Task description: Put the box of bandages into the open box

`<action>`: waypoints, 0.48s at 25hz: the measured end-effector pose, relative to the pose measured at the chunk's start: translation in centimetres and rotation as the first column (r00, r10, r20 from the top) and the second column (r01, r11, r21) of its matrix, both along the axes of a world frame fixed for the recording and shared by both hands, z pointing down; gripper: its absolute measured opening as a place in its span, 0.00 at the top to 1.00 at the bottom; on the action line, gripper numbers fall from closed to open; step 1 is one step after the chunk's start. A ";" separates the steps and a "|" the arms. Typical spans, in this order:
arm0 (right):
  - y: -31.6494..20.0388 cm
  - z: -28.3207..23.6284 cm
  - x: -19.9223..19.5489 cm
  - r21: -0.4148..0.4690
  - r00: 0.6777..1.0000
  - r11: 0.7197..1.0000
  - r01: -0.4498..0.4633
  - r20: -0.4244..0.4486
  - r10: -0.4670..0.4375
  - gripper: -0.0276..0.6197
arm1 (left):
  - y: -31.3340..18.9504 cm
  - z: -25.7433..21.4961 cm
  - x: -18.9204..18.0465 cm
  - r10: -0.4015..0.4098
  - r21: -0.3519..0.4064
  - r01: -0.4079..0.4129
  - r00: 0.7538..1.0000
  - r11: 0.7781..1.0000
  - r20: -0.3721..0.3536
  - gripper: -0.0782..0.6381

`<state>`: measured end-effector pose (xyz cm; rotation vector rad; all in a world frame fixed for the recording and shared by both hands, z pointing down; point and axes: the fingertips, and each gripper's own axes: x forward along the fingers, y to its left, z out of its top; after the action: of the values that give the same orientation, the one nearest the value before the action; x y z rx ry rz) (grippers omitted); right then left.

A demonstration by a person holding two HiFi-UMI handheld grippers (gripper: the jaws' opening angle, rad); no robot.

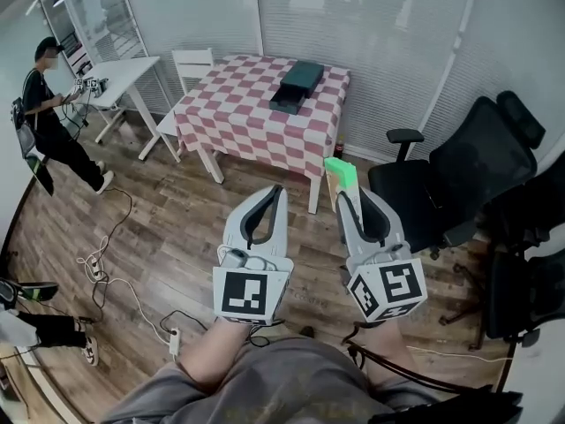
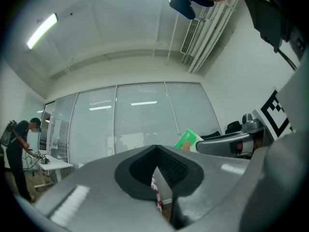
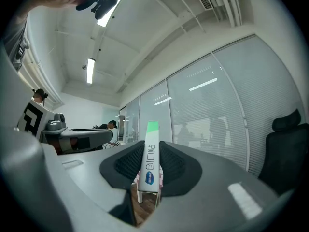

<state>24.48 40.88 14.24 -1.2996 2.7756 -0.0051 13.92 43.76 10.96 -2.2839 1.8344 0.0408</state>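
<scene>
Tongs first, from the head view: the right tongs [image 1: 351,193] are clamped on the box of bandages [image 1: 340,173], a slim green carton carried in the air well short of the checkered surface [image 1: 238,104]. The open box [image 1: 296,87] sits on that surface, toward its far side. The left tongs [image 1: 275,193] hang just as far short of the surface.

Left gripper view: the jaws meet at their tips with nothing between them.

Right gripper view: the pads press the carton's broad faces, its narrow edge faces the camera, and its top sticks out past the tips. It looks light, thin cardboard that a hard squeeze would dent, so a gentle hold across the flat faces near mid-length suits it
</scene>
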 end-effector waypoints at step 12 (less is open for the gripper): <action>-8.4 4.0 -4.9 -0.066 1.000 0.998 -0.002 -0.025 0.001 0.77 | -8.9 3.4 -5.0 -0.007 -0.041 0.005 1.000 0.999 -0.028 0.89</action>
<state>19.59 32.46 18.20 -1.3256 2.8179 -0.0822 8.88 34.82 14.41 -2.3168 1.8728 0.0347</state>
